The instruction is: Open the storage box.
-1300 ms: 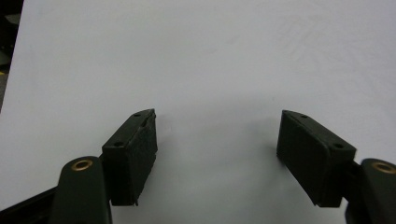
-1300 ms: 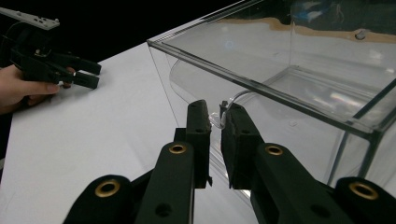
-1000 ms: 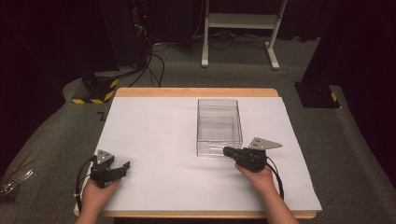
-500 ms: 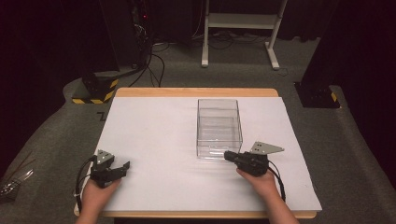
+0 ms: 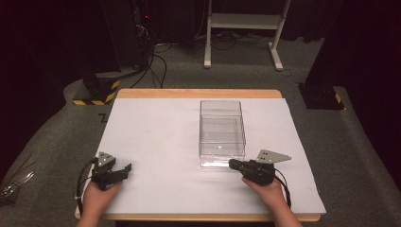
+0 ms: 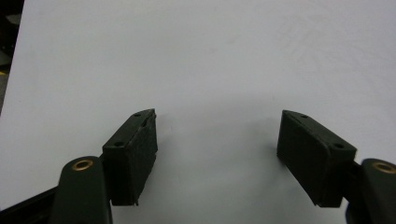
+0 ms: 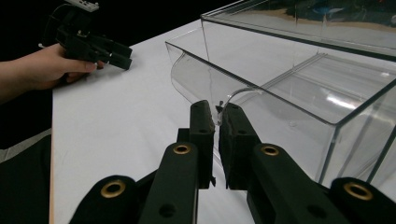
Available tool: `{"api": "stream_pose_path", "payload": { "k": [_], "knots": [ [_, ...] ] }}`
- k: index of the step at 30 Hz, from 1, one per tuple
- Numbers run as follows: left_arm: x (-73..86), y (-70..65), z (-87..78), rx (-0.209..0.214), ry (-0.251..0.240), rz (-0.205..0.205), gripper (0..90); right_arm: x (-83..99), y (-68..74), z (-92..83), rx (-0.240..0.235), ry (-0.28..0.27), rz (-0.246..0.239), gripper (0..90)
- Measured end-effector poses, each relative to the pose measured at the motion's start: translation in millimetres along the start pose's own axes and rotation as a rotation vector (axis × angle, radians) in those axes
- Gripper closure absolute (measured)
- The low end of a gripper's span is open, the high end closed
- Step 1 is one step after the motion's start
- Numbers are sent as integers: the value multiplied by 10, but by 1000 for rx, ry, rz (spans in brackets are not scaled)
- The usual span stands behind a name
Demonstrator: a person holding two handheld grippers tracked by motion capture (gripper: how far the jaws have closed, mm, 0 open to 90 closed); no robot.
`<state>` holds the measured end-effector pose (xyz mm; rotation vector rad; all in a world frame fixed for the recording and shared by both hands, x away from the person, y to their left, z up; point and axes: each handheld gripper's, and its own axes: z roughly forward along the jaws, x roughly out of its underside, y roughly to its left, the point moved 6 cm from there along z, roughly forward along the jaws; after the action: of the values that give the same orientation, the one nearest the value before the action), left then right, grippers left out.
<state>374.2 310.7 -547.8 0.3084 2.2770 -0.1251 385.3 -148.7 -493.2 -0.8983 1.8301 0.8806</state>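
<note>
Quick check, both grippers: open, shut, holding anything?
Left gripper: open, nothing between its jaws, over the white sheet.
Right gripper: shut on the near edge of the clear plastic box.

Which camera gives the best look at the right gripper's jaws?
The right gripper view: the right gripper has its jaws nearly shut at the clear box near wall. The high view shows it small and dark. The left gripper view shows white paper instead.
</note>
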Motion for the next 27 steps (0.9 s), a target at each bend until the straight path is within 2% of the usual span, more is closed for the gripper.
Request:
{"api": "stream_pose_path", "payload": {
  "k": [27],
  "knots": [
    [0, -1, 0, 1, 0, -2, 290, 142, 328, -181, -35, 14, -16, 856]
  ]
}}
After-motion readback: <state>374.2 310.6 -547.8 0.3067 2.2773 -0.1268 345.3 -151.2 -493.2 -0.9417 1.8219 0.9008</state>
